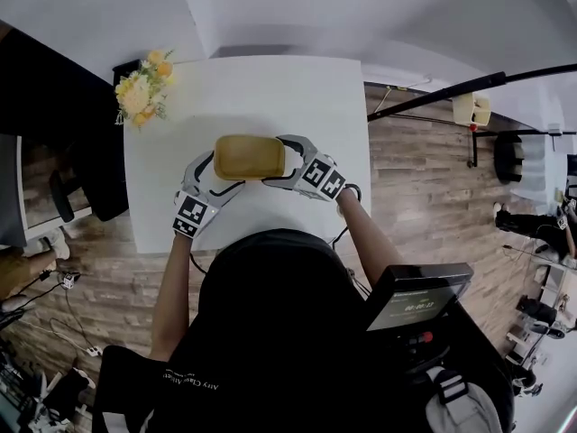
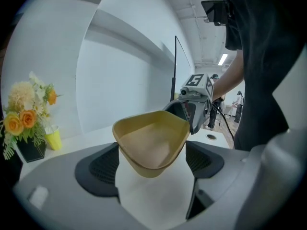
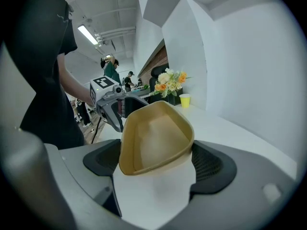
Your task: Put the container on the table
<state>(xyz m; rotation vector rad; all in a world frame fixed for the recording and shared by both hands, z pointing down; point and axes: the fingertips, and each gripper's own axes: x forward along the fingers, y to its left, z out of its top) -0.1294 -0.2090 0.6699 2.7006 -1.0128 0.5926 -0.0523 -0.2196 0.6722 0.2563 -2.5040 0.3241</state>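
A tan, empty, oblong container [image 1: 249, 157] is held over the white table [image 1: 270, 88], with one gripper at each end. My left gripper [image 1: 209, 175] is shut on its left end and my right gripper [image 1: 287, 166] is shut on its right end. In the left gripper view the container's [image 2: 152, 143] rounded end sits between the dark pads [image 2: 98, 169] of the left gripper [image 2: 151, 166], and the right gripper [image 2: 192, 104] shows beyond it. The right gripper view shows the container's [image 3: 154, 138] other end wedged in the right gripper [image 3: 153, 166], with the left gripper [image 3: 115, 107] behind it.
A bunch of yellow and orange flowers [image 1: 141, 88] stands at the table's far left corner beside a small yellow cup [image 2: 53, 139]. A dark chair [image 1: 81, 188] is left of the table. A device with a screen [image 1: 415, 300] sits at the person's right.
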